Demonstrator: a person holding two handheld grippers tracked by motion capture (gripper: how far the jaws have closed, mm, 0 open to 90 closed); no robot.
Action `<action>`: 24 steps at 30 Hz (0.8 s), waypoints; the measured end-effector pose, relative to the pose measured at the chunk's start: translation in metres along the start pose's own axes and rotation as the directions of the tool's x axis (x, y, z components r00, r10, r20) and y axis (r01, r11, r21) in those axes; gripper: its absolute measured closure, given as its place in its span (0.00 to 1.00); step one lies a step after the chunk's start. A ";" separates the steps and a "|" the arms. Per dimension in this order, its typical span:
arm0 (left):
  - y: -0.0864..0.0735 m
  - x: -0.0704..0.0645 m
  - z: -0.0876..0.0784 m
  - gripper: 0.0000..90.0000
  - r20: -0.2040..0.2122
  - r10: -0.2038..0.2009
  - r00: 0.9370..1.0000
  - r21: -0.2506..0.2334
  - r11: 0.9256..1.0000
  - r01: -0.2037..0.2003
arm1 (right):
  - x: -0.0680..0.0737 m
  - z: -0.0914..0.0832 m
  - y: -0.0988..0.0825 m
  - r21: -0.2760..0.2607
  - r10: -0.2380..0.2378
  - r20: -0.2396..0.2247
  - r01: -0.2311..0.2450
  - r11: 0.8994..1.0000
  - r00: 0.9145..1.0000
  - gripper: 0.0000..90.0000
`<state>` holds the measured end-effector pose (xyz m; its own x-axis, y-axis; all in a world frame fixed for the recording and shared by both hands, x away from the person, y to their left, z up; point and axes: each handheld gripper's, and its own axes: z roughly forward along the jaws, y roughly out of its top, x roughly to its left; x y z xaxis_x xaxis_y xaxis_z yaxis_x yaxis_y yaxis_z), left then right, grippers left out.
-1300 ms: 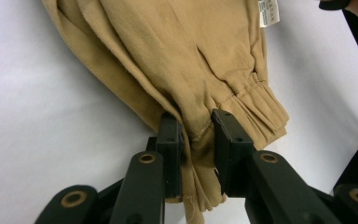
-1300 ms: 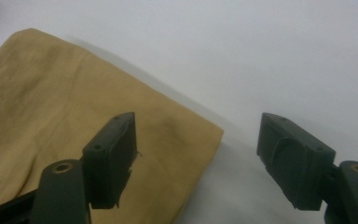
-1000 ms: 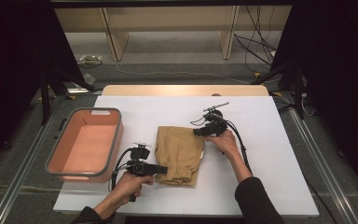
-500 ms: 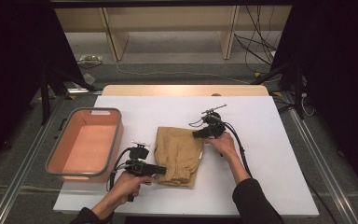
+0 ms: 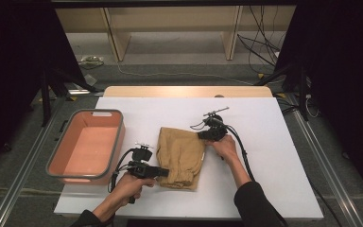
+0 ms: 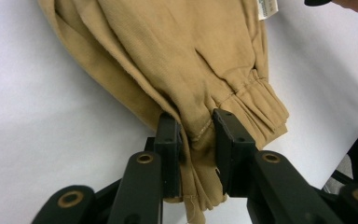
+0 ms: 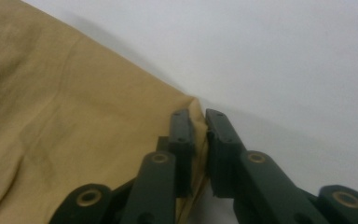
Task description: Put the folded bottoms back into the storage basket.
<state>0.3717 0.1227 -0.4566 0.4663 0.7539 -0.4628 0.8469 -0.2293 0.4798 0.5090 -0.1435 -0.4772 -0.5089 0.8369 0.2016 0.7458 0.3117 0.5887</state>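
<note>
You've got the tan garment point(image 5: 180, 156) folded into a rough rectangle in the middle of the white surface point(image 5: 274, 189), with the pink bin point(image 5: 87, 144) sitting just to its left, empty and not touching it.

Your left gripper point(image 6: 196, 135) is clamped on the near-left corner, right where the ribbed cuff edges bunch together. You can see several layers of fabric squeezed between the jaws there, which makes sense: grabbing all the layers at once keeps the fold from falling apart when you lift. In the high view that gripper point(image 5: 163, 172) comes in flat along the surface from the left.

Your right gripper point(image 7: 199, 135) has just been closing its jaws, and they're now pinched on the far-right corner of the garment, with a thin edge of cloth caught between them. Seen from above, it point(image 5: 203, 136) sits at the diagonally opposite corner from the left one.

That diagonal hold looks deliberate to me: two opposite corners let you pick up the whole bundle taut without it sagging open in the middle. My guess is you're set up to lift and swing it left into the bin. The right-hand bite looks shallow, so it could slip once there's weight on it.
</note>
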 end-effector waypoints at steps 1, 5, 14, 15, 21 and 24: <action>0.000 0.000 0.000 0.81 0.000 0.000 1.000 0.000 1.000 0.000 | 0.000 0.000 0.000 0.000 0.000 0.000 0.000 1.000 1.000 0.93; 0.003 -0.001 -0.004 0.81 0.017 0.018 1.000 -0.009 1.000 -0.018 | 0.003 -0.008 0.004 -0.025 -0.033 -0.007 0.033 0.999 0.999 0.95; 0.013 -0.006 -0.026 0.82 0.006 0.072 0.997 -0.076 0.995 -0.072 | 0.009 -0.028 0.016 -0.114 -0.039 -0.015 0.037 0.993 0.999 0.95; 0.015 -0.006 -0.030 0.82 0.009 0.075 0.997 -0.086 0.994 -0.074 | 0.011 -0.031 0.020 -0.129 -0.040 -0.013 0.038 0.991 0.999 0.95; 0.020 -0.006 -0.043 0.82 0.019 0.091 0.996 -0.109 0.990 -0.088 | 0.019 -0.041 0.033 -0.176 -0.057 -0.009 0.054 0.983 0.998 0.95; 0.024 -0.005 -0.054 0.82 -0.002 0.112 0.994 -0.122 0.986 -0.112 | 0.022 -0.045 0.039 -0.194 -0.056 -0.014 0.052 0.980 0.998 0.95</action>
<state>0.3759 0.1467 -0.4031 0.5582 0.7244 -0.4046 0.7518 -0.2352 0.6160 0.5068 -0.1331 -0.4144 -0.5556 0.8120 0.1790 0.6205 0.2615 0.7393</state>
